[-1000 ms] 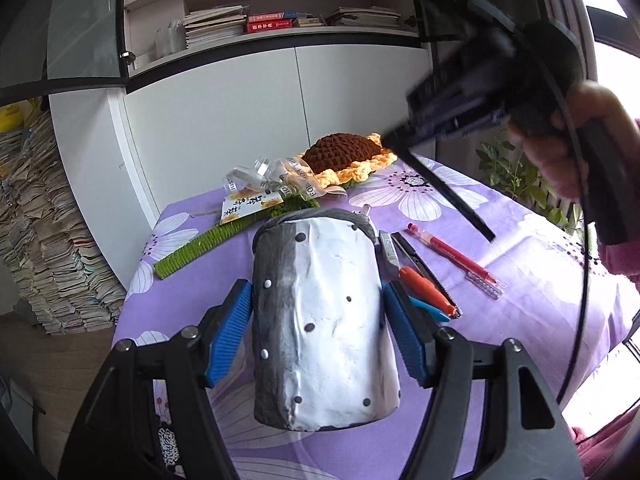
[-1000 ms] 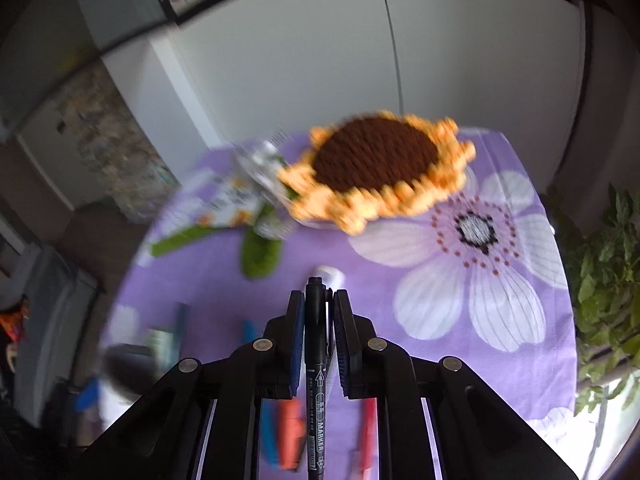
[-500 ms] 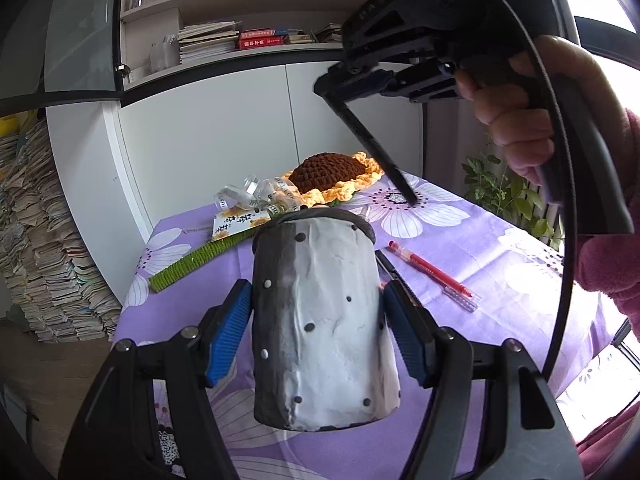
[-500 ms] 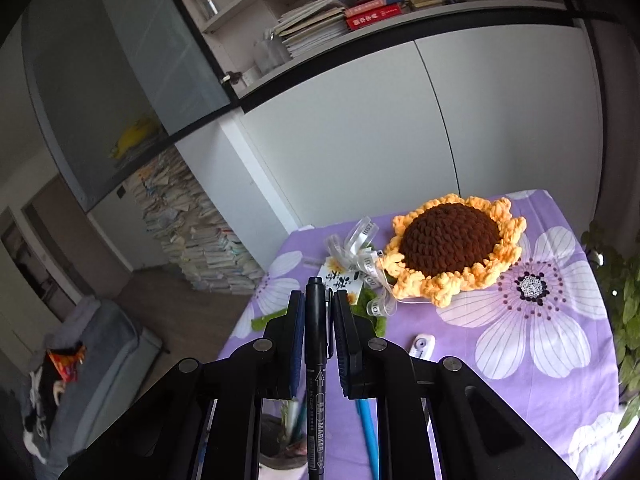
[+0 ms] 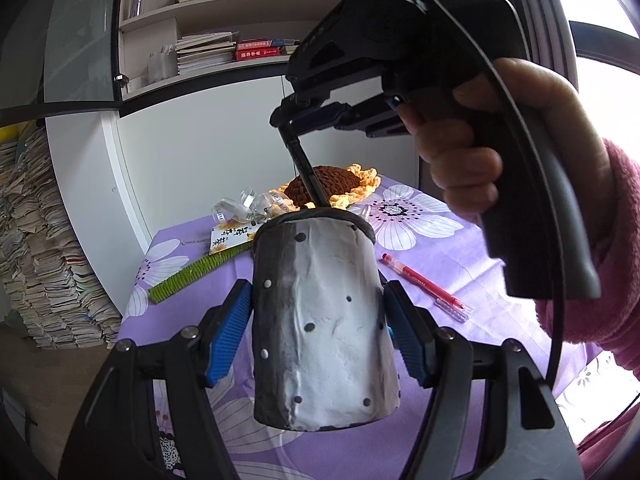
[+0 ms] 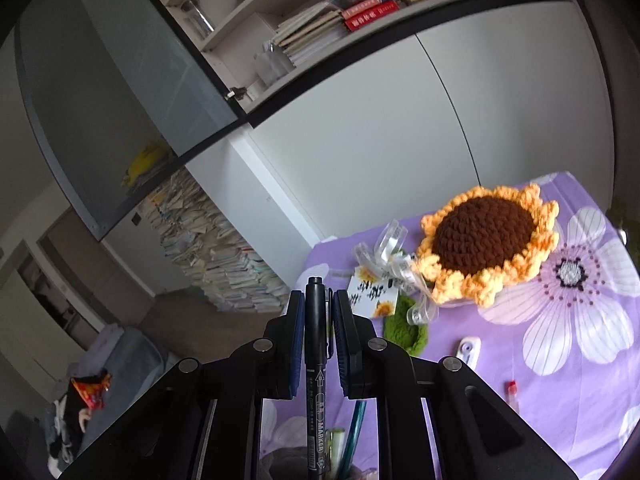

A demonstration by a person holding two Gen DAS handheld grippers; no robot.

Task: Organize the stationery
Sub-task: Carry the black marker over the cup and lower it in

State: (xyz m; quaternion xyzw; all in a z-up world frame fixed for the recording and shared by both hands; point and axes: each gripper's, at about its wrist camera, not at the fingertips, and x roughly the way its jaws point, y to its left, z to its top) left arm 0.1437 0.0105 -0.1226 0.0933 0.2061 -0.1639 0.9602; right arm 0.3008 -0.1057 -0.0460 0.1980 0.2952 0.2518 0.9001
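Note:
My left gripper (image 5: 318,332) is shut on a grey-and-white pen holder (image 5: 320,316), which stands upright on the purple flowered tablecloth (image 5: 448,264). My right gripper (image 6: 317,320) is shut on a black marker (image 6: 316,368). In the left wrist view the right gripper (image 5: 320,114) hangs above the holder, and the marker (image 5: 306,170) slants down with its lower end at the holder's rim. In the right wrist view the holder's mouth (image 6: 340,452) lies below the marker, with a teal pen in it. A red pen (image 5: 424,286) lies on the cloth right of the holder.
A crocheted sunflower (image 6: 486,242) with a ribbon and a card sits at the far end of the table, its green stem (image 5: 192,274) running left. A small white correction tape (image 6: 467,350) lies near it. White cabinets and bookshelves stand behind; stacked papers at left.
My right gripper has come in over the pen holder and tipped the marker more upright, its lower end now at the holder's rim. The left gripper has kept hold of the holder.

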